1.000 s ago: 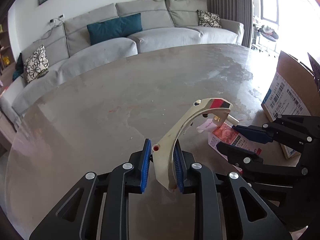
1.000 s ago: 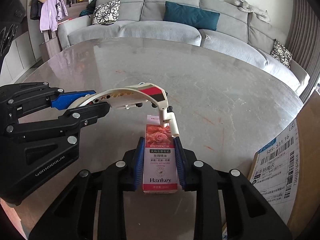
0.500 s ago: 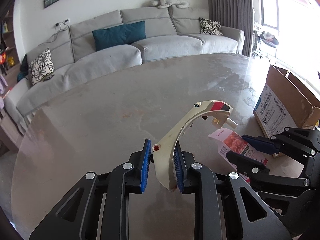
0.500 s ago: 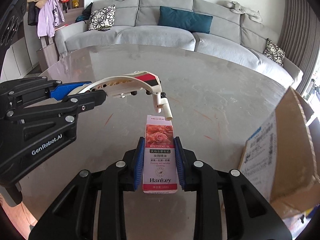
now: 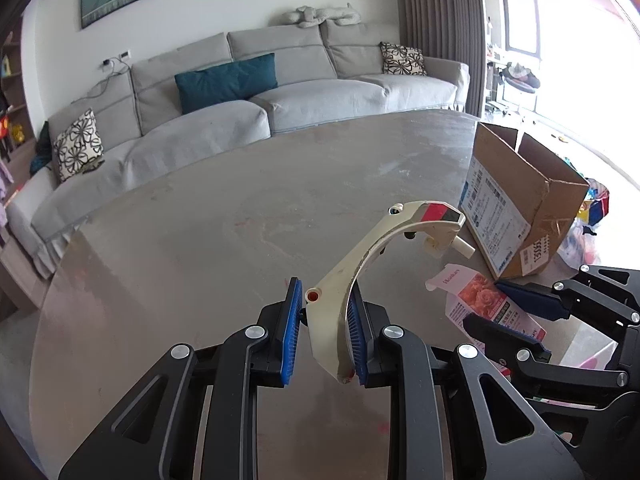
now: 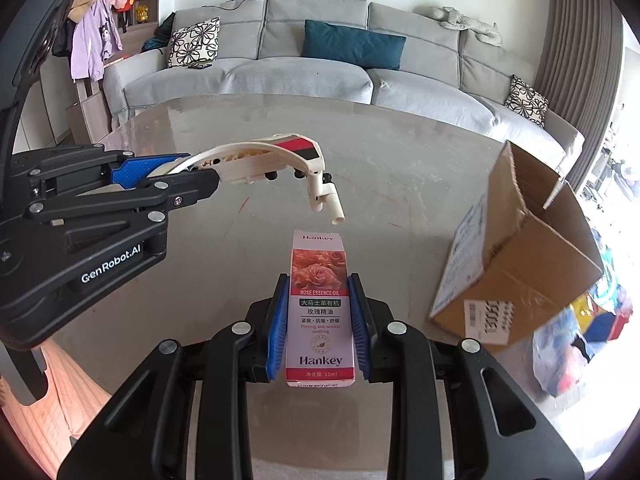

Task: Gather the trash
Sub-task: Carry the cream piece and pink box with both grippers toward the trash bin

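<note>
At lower centre of the right wrist view, a pink-and-white Hankey rose essence oil box [image 6: 320, 312] is pinched between the blue pads of the right claw [image 6: 319, 322], its rose-printed top pointing away from the camera and its length lying along the fingers. In the left wrist view the same box [image 5: 486, 304] shows at lower right, held in the black right claw [image 5: 520, 322] above the surface.

The left claw [image 5: 323, 330] is pressed onto the lower end of a curved cream plastic piece [image 5: 360, 276], which arches up and right to a red-and-black striped tip with a short white tube hanging from it. Seen from the right wrist, that curved piece [image 6: 272, 156] sticks out of the left claw [image 6: 172, 170] at left of the frame, its tube end hanging just above the far end of the box without touching it.

Both items are held over a round grey stone-look surface [image 6: 400, 152]. An open cardboard box [image 6: 516, 248] with shipping labels sits at the surface's edge at right of the frame; colourful bags [image 6: 588, 340] lie below it. A grey sofa [image 5: 280, 96] with a teal cushion [image 5: 226, 82] fills the background.
</note>
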The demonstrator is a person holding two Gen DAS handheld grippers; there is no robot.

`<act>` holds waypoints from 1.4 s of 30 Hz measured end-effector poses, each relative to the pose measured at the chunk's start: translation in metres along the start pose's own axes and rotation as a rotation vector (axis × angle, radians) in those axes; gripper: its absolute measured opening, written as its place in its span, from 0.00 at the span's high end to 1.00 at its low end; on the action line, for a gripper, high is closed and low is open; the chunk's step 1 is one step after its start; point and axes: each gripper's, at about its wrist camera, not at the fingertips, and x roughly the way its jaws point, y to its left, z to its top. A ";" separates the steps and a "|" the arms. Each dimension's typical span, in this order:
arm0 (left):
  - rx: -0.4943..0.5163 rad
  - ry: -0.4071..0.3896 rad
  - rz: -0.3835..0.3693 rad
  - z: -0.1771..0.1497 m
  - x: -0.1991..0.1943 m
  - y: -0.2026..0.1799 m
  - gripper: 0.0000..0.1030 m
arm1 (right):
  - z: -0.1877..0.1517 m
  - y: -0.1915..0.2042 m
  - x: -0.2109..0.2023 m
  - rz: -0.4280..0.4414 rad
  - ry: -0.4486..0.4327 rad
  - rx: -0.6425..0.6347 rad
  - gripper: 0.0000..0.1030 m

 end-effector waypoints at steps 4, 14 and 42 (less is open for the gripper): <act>0.010 -0.006 -0.010 -0.005 -0.011 -0.007 0.77 | -0.004 -0.002 -0.013 -0.019 -0.011 0.009 0.71; 0.037 -0.020 -0.022 -0.015 -0.033 -0.029 0.77 | -0.016 -0.011 -0.041 -0.069 -0.029 0.033 0.71; 0.244 -0.059 -0.292 -0.052 -0.093 -0.200 0.77 | -0.157 -0.088 -0.163 -0.338 0.012 0.243 0.71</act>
